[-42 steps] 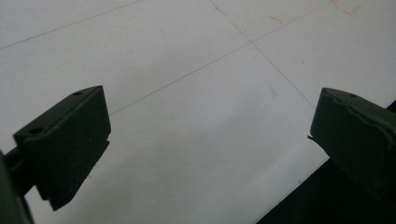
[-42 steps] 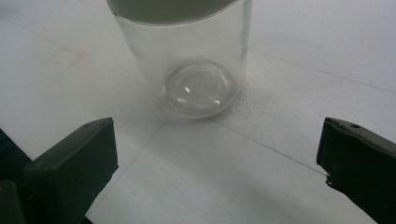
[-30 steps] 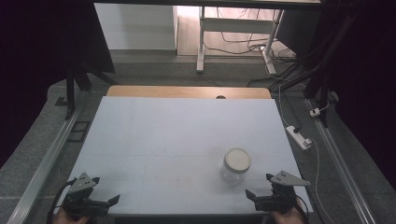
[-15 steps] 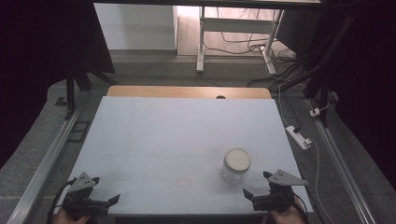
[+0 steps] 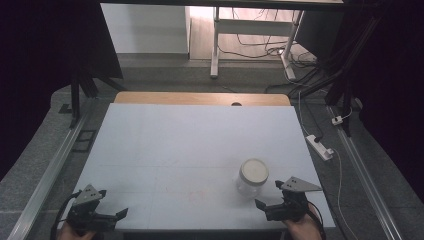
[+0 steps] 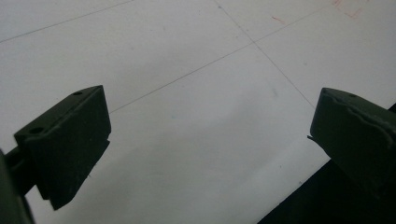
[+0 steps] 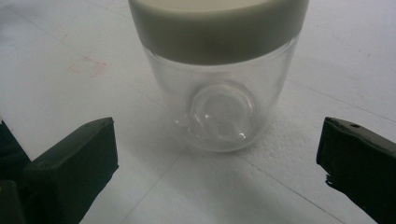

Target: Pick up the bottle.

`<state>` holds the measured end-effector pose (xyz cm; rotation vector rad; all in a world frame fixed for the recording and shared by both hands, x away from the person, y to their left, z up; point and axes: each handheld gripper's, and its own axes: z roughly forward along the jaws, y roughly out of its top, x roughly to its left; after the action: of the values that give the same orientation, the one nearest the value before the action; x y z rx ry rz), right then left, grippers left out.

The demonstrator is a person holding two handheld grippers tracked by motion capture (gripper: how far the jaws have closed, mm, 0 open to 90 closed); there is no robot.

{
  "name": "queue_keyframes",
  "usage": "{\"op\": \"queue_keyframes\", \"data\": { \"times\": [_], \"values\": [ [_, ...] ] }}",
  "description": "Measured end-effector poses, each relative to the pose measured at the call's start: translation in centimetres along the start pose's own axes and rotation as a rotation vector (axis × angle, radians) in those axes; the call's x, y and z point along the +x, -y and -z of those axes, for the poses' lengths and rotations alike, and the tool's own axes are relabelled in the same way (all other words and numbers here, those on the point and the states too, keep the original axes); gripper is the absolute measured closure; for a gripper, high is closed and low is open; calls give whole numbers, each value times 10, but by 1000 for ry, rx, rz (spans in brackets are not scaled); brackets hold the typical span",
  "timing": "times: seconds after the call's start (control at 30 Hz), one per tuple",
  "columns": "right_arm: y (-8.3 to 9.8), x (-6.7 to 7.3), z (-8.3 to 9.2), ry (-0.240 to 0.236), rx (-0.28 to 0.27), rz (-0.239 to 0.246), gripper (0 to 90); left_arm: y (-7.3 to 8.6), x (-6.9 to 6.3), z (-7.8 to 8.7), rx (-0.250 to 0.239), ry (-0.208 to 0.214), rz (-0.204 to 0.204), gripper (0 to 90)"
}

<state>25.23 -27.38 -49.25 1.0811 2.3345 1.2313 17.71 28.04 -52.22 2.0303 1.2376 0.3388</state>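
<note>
Right gripper (image 7: 217,154) is spread wide with the jar (image 7: 219,88) dead ahead; I'd go straight in, clamp glass below the lid (image 7: 217,28).

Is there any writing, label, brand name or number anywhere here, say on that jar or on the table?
No readable text anywhere.
Jar: clear glass, no label; its pale lid is plain.
Table: thin grid lines and faint reddish marks, which form no letters.
Left gripper and right gripper: black jaws, no markings visible.
</note>
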Motion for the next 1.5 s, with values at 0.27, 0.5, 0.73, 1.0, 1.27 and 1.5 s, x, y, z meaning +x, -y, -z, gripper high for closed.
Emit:
{"op": "queue_keyframes", "data": {
  "times": [0.27, 0.5, 0.73, 1.0, 1.27, 1.5],
  "values": [
    [-5, -5, -13, 9, 20, 27, 0, 0, 0, -1, 2, -3, 2, 0],
    [-9, -7, -25, 2, 24, 69, 0, 0, 0, -1, 4, -3, 2, 0],
    [-12, -12, -37, -19, 28, 70, 0, -1, 0, -1, 7, -3, -1, 0],
    [-13, -15, -50, -42, 32, 82, 0, -1, 0, -2, 8, -3, -1, 0],
    [-18, -15, -56, -57, 12, 107, 0, -1, 0, -2, 14, -2, -3, 0],
    [-20, -15, -60, -70, -1, 100, 0, -1, -1, -2, 12, -3, -4, 0]
  ]
}}
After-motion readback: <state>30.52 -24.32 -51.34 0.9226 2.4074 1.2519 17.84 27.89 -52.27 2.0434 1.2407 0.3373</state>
